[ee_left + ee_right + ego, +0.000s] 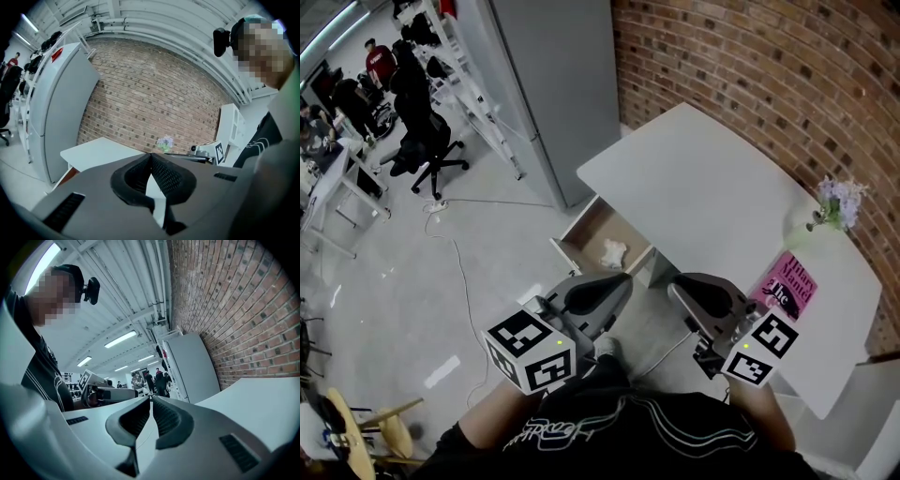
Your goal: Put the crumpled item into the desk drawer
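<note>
White wad point(613, 251) lies in open drawer point(577, 228), just ahead of left gripper point(617, 280). Right gripper point(679, 283) alongside, near desk point(703, 178) edge. Both grippers' jaws pressed together, empty.

The rough red brick wall point(750, 56) is looking coarse and matt behind the smooth, matt white desk top point(712, 178). The open desk drawer point(586, 230) is showing a wood-brown lining around the crumpled white paper-like item point(612, 251). The left gripper point(150, 155) is showing matt grey plastic and ribbed black pads point(166, 176).
</note>
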Tool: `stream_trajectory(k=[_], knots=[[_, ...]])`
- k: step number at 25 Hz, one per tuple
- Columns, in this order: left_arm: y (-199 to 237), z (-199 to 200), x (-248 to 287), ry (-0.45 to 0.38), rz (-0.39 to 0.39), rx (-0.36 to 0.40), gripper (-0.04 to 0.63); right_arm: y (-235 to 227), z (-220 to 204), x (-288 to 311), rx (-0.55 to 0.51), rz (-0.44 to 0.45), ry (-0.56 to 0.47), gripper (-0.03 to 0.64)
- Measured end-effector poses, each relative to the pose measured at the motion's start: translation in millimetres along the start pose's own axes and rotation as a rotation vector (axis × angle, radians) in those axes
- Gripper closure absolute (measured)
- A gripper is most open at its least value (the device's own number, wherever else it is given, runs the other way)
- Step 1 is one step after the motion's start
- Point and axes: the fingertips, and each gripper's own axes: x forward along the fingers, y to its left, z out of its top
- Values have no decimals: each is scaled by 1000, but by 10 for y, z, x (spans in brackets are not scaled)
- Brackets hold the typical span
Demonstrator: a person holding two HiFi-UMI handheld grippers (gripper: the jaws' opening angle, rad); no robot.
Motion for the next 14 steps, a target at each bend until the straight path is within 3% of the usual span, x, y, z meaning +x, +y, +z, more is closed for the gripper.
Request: stream_trajectory(k=[14], knots=[[-393, -111, -116, -19, 36, 61, 574, 239, 2, -341, -33, 11, -12, 565]])
